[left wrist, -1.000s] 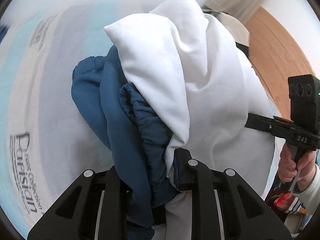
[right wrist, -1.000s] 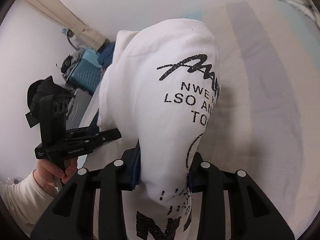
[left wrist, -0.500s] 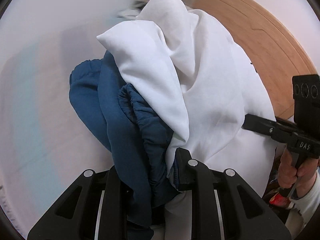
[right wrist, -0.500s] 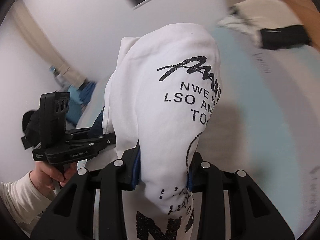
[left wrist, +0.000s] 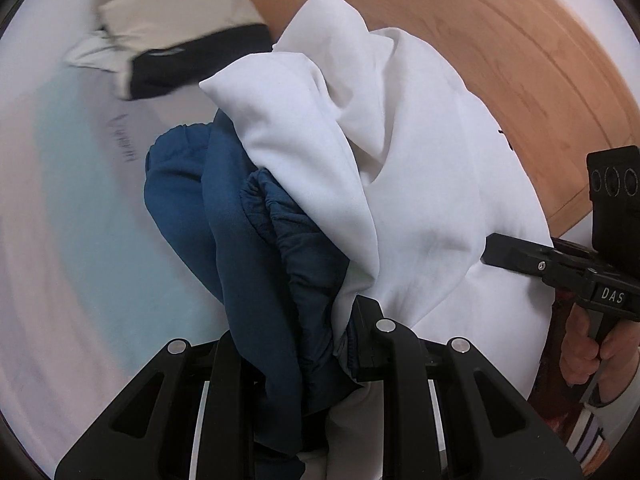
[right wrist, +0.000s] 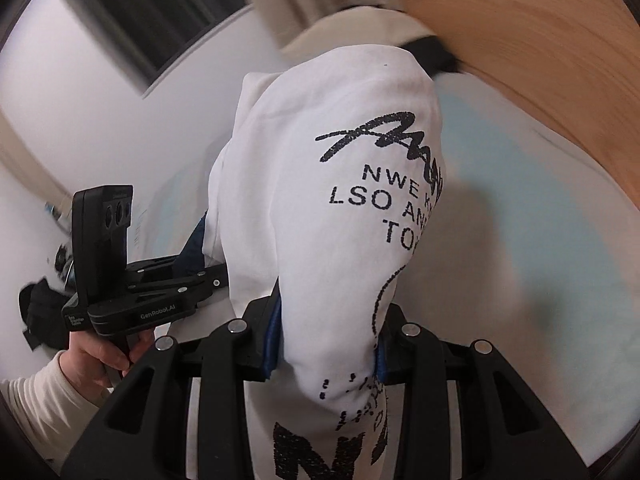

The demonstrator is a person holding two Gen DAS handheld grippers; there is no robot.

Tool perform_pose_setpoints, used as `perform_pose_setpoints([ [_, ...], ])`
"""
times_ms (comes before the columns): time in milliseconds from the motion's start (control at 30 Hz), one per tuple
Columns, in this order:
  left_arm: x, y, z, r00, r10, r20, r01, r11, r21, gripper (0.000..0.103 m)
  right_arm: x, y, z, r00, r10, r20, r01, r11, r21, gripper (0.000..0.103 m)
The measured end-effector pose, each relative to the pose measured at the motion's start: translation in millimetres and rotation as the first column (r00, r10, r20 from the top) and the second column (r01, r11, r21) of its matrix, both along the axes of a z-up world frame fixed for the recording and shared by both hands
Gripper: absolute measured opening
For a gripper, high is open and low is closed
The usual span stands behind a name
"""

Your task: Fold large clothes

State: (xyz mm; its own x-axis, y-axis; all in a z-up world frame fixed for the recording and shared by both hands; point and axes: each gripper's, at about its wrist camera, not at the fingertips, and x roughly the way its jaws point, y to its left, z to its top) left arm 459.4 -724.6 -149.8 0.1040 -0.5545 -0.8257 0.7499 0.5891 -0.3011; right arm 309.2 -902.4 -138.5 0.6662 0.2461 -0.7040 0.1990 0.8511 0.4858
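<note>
left gripper (left wrist: 304, 344): my jaws are clamped on a thick bunch of the garment (left wrist: 400, 168), mostly the blue part (left wrist: 236, 248) with a bit of white tucked in on the right side.
right gripper (right wrist: 328, 344): jaws pinched on a fold of the white printed side (right wrist: 332, 208), a blue edge poking out beside both fingers.
where it is: the garment's hanging up in the air between my two grippers, bunched, not laid out on anything.
how it handles: looks like sweatshirt-weight fabric, soft and floppy, probably a bit heavy for a two-finger pinch. No stiffness, so it droops wherever I'm not holding. Not slippery, I'd guess.
where to grab: I'd say regrip at a hem or shoulder seam, single layer, rather than this wad, otherwise it won't spread flat.
mattress (left wrist: 80, 240): pale blue and white surface below, a good place to lay it out.
further back: a folded beige and dark piece (left wrist: 180, 36), then the wooden headboard (left wrist: 520, 52).
</note>
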Motion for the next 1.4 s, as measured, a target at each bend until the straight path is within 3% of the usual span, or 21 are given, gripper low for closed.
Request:
perform_pose_setpoints([
  [233, -3.4, -113.5, -67.1, 0.998, -0.061, -0.031, 0.063, 0.995, 0.077, 0.019, -19.8, -89.2, -67.6, 0.993, -0.084, -0.087, 0.086, 0.996, 0.019, 0.033],
  [400, -12.9, -149.9, -111.1, 0.997, -0.067, -0.042, 0.072, 0.99, 0.125, 0.019, -36.2, -125.8, -113.7, 0.98, -0.126, -0.154, 0.13, 0.991, 0.02, 0.033],
  [600, -14.3, -149.4, -128.0, 1.0, -0.008, -0.029, 0.012, 0.991, 0.133, 0.02, -39.9, -133.1, -145.1, 0.969, -0.147, -0.201, 0.147, 0.989, -0.015, 0.034],
  [700, -22.3, -145.9, -127.7, 1.0, -0.022, 0.0, 0.022, 0.989, 0.144, 0.02, -40.2, -134.4, -156.0, 0.964, -0.151, -0.22, 0.147, 0.989, -0.036, 0.035],
  [900, -29.1, -137.0, -112.6, 1.0, 0.007, 0.014, -0.009, 0.993, 0.119, 0.018, -27.3, -123.7, -133.6, 0.97, -0.17, -0.172, 0.17, 0.985, -0.011, 0.033],
  [1000, -35.4, -127.0, -114.8, 1.0, 0.012, 0.012, -0.013, 0.99, 0.138, 0.018, -22.0, -115.4, -135.9, 0.967, -0.168, -0.19, 0.163, 0.986, -0.041, 0.033],
  [1100, -37.7, -133.7, -123.7, 0.999, -0.018, 0.049, 0.01, 0.986, 0.168, 0.018, -19.1, -108.9, -148.0, 0.957, -0.174, -0.233, 0.146, 0.981, -0.13, 0.035],
  [1200, -40.0, -137.7, -135.6, 0.997, -0.032, 0.065, 0.019, 0.979, 0.201, 0.02, -20.7, -104.4, -155.2, 0.949, -0.195, -0.249, 0.142, 0.967, -0.213, 0.047],
  [1233, -39.7, -138.2, -137.9, 0.997, -0.03, 0.07, 0.015, 0.977, 0.212, 0.025, -20.3, -101.8, -157.7, 0.942, -0.216, -0.259, 0.149, 0.956, -0.253, 0.062],
  [1300, -39.9, -134.3, -131.8, 0.995, 0.0, 0.102, -0.023, 0.975, 0.223, 0.045, -23.2, -96.3, -156.8, 0.923, -0.28, -0.264, 0.182, 0.922, -0.342, 0.078],
  [1367, -45.5, -121.9, -116.2, 0.988, 0.042, 0.147, -0.074, 0.973, 0.22, 0.083, -29.7, -89.5, -143.4, 0.912, -0.332, -0.24, 0.22, 0.891, -0.396, 0.08],
  [1400, -49.1, -114.0, -108.5, 0.983, 0.054, 0.177, -0.09, 0.975, 0.205, 0.09, -37.0, -83.3, -131.1, 0.903, -0.368, -0.222, 0.25, 0.871, -0.424, 0.08],
])
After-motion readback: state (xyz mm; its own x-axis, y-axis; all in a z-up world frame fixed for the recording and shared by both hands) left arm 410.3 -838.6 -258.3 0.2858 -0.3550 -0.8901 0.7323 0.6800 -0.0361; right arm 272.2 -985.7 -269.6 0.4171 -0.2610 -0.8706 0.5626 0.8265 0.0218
